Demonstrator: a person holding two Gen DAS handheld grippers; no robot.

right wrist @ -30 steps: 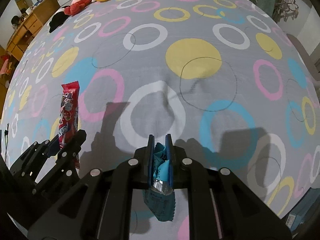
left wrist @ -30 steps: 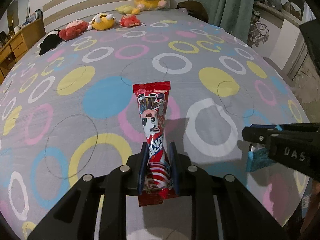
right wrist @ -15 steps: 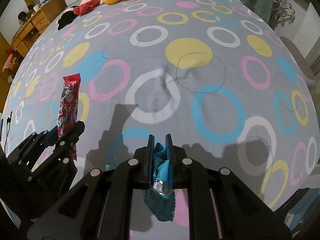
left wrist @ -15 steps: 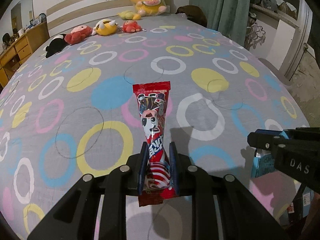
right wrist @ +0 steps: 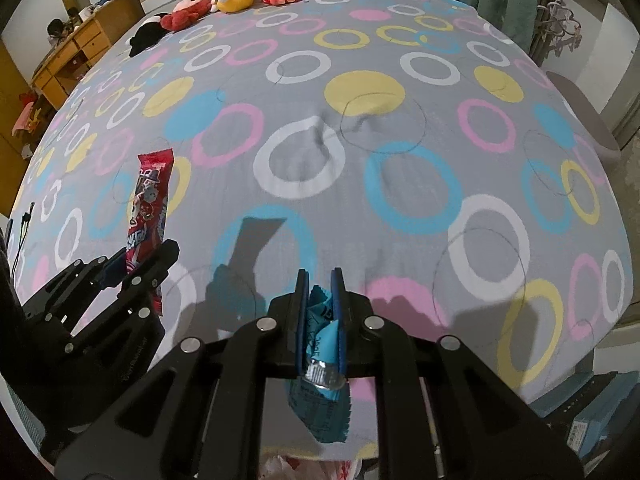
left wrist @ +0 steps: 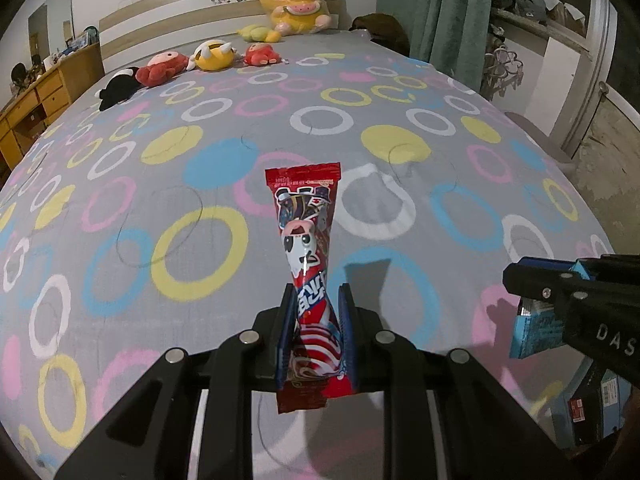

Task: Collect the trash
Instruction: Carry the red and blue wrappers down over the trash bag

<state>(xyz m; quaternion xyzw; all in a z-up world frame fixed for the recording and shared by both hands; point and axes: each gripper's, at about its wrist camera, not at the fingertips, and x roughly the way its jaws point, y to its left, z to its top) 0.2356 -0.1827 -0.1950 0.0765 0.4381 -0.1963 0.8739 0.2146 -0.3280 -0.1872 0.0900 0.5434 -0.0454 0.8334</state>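
Two tools: both up over the bed (left wrist: pixel 360 128), each clamped on a piece of trash.
Far left: wooden dresser (left wrist: pixel 36 96) beside the bed.
Headboard end: row of plush toys (left wrist: pixel 212 54), big yellow plush (left wrist: pixel 294 2) behind them.
Left tool (left wrist: pixel 316 300): jaws narrow, pinching the red snack wrapper (left wrist: pixel 306 236) near its lower end; wrapper sticks up and forward past the fingertips, short tail hangs below the jaws.
Left tool, right-wrist view (right wrist: pixel 136 268): sits at lower left, red wrapper (right wrist: pixel 150 200) standing up out of it, clear of the bedspread.
Right tool (right wrist: pixel 318 284): jaws narrow, gripping the crumpled blue wrapper (right wrist: pixel 320 340); most of it hangs below the pads, silver inner side showing.
Right tool, left-wrist view (left wrist: pixel 532 280): enters from right edge, blue wrapper (left wrist: pixel 534 332) dangling under it.
Bedspread: grey with coloured rings; tool shadows fall on it.
Far right: green curtain (left wrist: pixel 448 12); boxes (left wrist: pixel 596 408) on the floor by the bed corner.
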